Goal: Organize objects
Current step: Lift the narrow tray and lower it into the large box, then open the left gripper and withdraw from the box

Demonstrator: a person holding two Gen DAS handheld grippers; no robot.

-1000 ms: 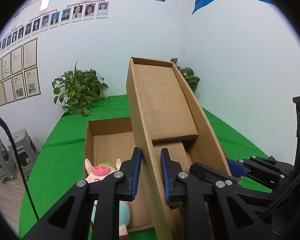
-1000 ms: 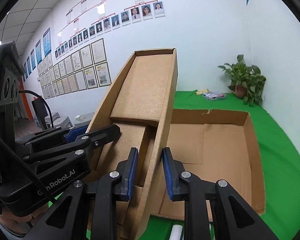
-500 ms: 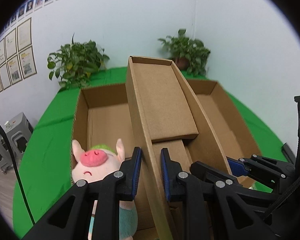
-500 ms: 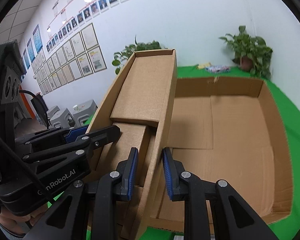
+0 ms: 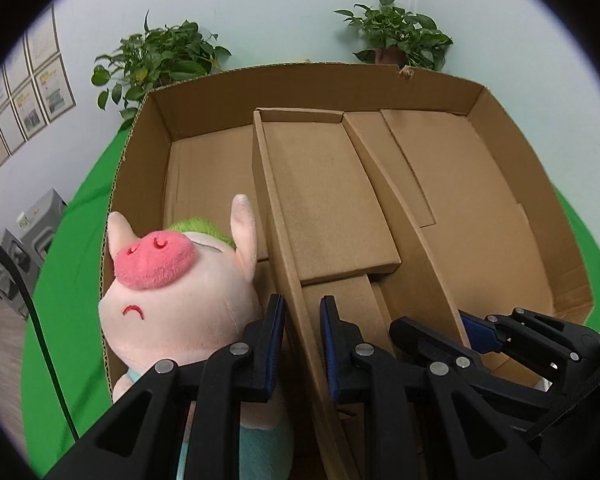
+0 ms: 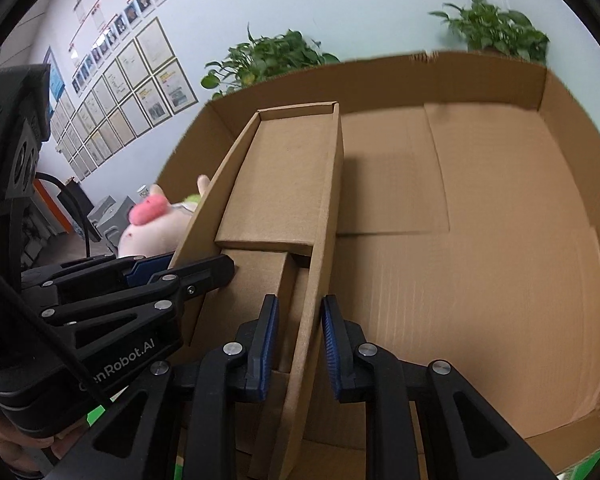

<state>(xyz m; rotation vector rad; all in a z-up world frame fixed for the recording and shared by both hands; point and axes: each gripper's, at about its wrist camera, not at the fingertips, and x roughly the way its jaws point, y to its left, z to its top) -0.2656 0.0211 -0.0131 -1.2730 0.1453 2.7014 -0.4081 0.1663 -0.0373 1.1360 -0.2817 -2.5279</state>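
A small open cardboard box [image 5: 324, 200] [image 6: 284, 184] hangs tilted over the inside of a large cardboard box [image 5: 512, 184] [image 6: 500, 264]. My left gripper [image 5: 302, 320] is shut on the small box's left side wall. My right gripper [image 6: 300, 320] is shut on its right side wall, and shows in the left wrist view as the right gripper [image 5: 466, 326]. A pink plush pig [image 5: 176, 280] [image 6: 156, 224] sits at the large box's left wall, just left of my left fingers.
The large box stands on a green cloth [image 5: 76, 264]. Two potted plants [image 5: 160, 56] [image 5: 396, 36] stand behind it by the wall. Grey stools [image 5: 36, 220] are on the floor at the left. The large box's right half shows bare cardboard floor.
Both grippers have sunk with the small box and tipped downward, so it now lies within the large box's walls. The pig looms larger beside the left fingers.
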